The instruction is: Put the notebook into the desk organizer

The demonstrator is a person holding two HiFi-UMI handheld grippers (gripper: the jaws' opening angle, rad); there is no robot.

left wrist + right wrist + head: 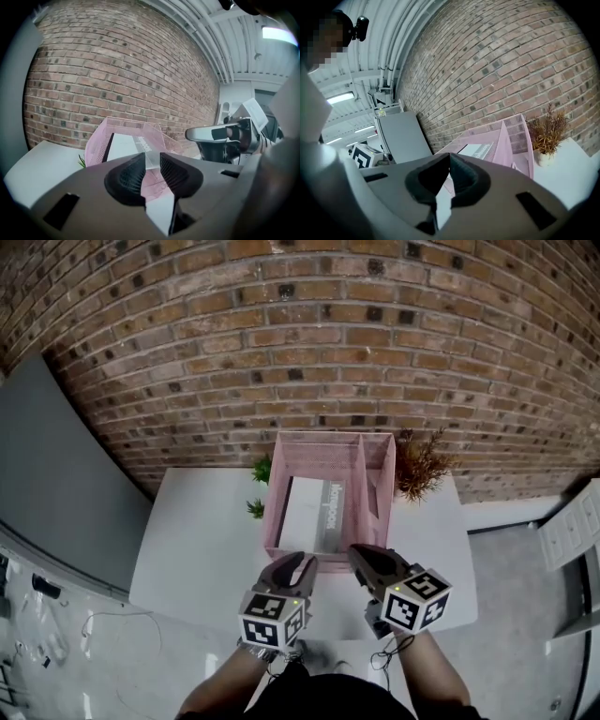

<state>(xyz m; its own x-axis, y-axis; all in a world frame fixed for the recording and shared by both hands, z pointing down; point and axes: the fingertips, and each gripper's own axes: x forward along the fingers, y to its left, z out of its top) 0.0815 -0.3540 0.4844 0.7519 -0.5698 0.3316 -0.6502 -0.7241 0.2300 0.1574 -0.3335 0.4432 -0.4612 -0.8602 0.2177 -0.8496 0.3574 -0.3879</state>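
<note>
Placement looks done: the white, flat notebook (312,512) lies inside the pink wire-mesh desk organizer (274,517) on the white desk (202,531); the left gripper (298,563) hangs open and empty, the right gripper (364,557) closed on nothing; next calls only for drawing both clear.

**A:** Your desk organizer (379,465) is pink mesh all over. The notebook (307,512) is white with a grey edge strip, and the table (206,521) is plain white.

**B:** Yep, and your wall (300,334) is red-brown brick with pale mortar lines. There's a rusty plant (419,465) and a green plant (262,470) too.
</note>
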